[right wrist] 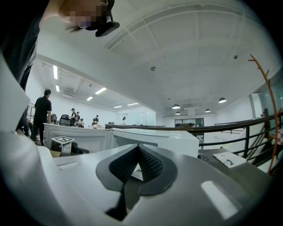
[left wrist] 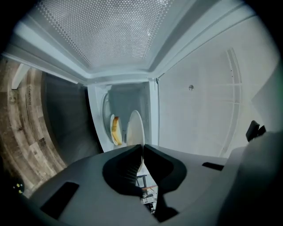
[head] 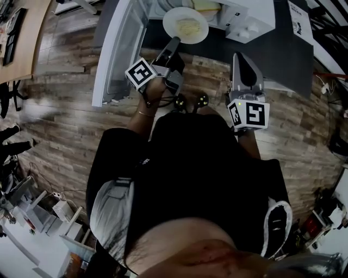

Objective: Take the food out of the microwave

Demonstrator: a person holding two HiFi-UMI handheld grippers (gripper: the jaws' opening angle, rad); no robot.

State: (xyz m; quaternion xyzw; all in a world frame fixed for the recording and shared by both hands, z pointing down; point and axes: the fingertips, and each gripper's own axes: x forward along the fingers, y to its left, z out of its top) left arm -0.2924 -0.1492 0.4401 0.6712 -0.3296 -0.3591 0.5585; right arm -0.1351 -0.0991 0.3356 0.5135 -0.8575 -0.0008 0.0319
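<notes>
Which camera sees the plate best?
The head view: it looks down on the round plate, with food on it, gripped at its rim by the left gripper. The left gripper view shows it only edge-on between its jaws. The right gripper view misses it.

Head view: overhead, aimed steeply down at open microwave (head: 255, 16) and plate (head: 186, 24). Left gripper view: rolled sideways, close up, aimed into microwave (left wrist: 128, 99) along plate (left wrist: 135, 128) edge; these 2 shared with head view. Right gripper view: level, aimed over microwave (right wrist: 154, 139) top into room.
</notes>
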